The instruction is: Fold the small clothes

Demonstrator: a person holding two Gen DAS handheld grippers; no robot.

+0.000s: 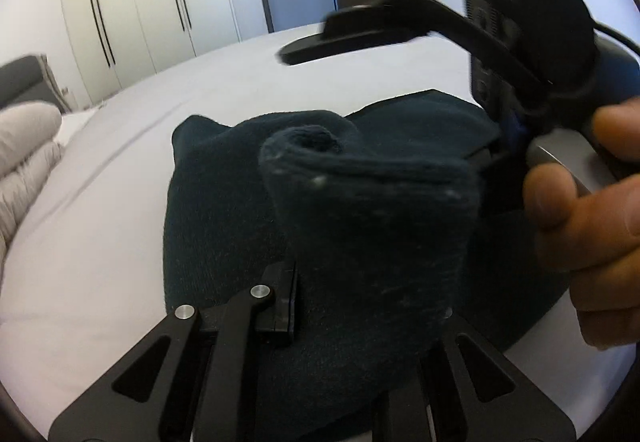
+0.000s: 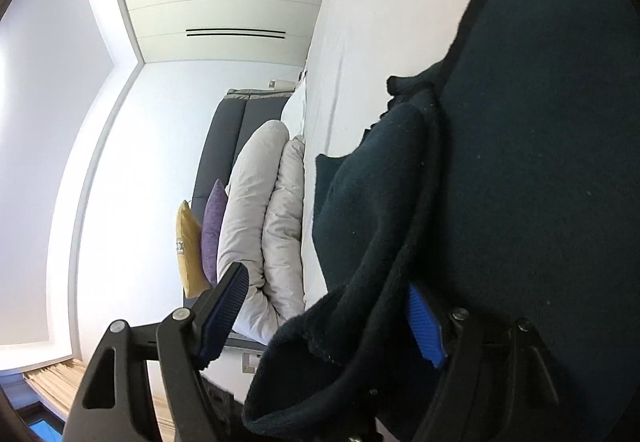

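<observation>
1. One dark sock (image 1: pixel 372 226): rolled end raised between the left gripper's (image 1: pixel 372 306) fingers, which are shut onto the fabric; the rest lies on the bed (image 1: pixel 100 222).
2. One dark cloth (image 2: pixel 540 122): spread flat on the bed under the sock, filling the right side of the right wrist view.
3. Right gripper (image 2: pixel 324 318): turned sideways, fingers wide apart; sock fabric drapes over the blue-padded finger (image 2: pixel 426 326) nearest the cloth, the other finger (image 2: pixel 224 314) is in the air. In the left wrist view it is blurred, held by a hand (image 1: pixel 592 210).
4. One grey duvet (image 2: pixel 264 218), folded at the bed's head.
5. Two cushions, purple (image 2: pixel 212 226) and yellow (image 2: pixel 188 246), beside the duvet.
6. One white wardrobe (image 1: pixel 132 2) beyond the bed.
</observation>
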